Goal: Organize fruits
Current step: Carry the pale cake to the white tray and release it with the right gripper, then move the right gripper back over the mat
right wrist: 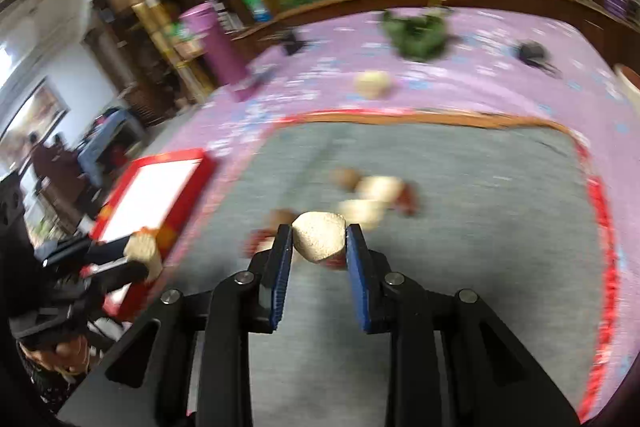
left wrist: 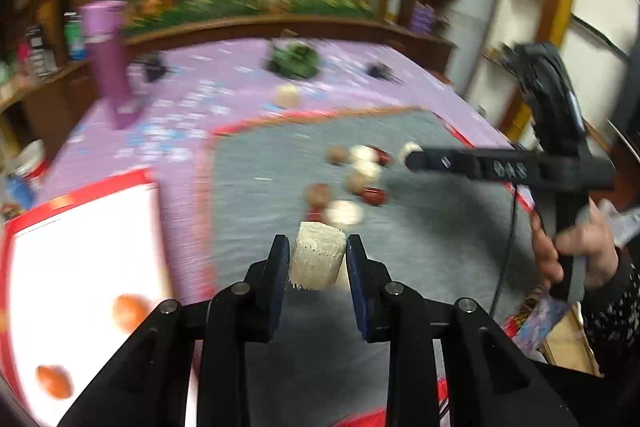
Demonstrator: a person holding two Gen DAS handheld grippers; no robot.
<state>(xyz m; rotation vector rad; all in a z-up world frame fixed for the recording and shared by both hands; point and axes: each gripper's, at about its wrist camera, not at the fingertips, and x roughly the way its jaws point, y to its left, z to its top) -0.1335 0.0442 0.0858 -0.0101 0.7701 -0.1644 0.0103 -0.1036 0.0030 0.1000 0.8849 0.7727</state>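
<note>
Grey mat [left wrist: 280, 163] — matt, woven cloth.

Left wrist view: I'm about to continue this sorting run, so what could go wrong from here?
The pale cylindrical piece sits between the left tool fingers with a visible gap on one side; it may slip. The right tool holds a pale chunk above the loose pile and could scatter it.
</note>
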